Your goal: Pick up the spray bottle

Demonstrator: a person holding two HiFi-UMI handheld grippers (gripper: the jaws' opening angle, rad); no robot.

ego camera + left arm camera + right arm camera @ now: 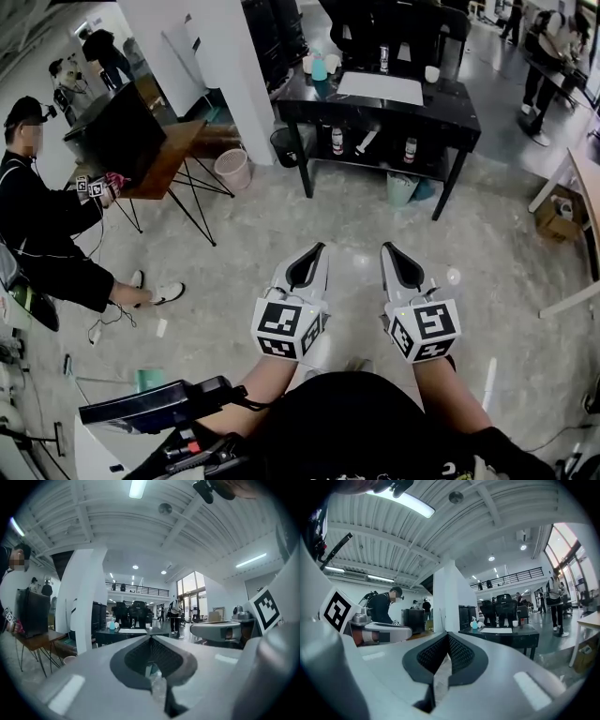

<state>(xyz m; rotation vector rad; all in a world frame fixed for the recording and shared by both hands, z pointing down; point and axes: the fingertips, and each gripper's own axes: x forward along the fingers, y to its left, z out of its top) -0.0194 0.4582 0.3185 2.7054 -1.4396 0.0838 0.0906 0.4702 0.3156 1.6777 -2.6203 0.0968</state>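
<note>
The spray bottle [320, 66] is a small teal bottle with a white head. It stands at the back left of a black table [448, 101] across the room, far from both grippers. It also shows small in the left gripper view [112, 625] and the right gripper view [475, 624]. My left gripper [317, 249] and right gripper [387, 247] are held side by side close to my body over the floor, pointing towards that table. Both are shut with nothing between the jaws, whose tips meet in the left [151, 637] and right [448, 633] gripper views.
The black table also holds a white sheet [380, 87] and cups, with bottles on its lower shelf and bins [401, 188] beneath. A pink bin [232, 169], a wooden folding stand [169, 155] and a seated person [42, 230] are at left. A white pillar [202, 56] stands behind.
</note>
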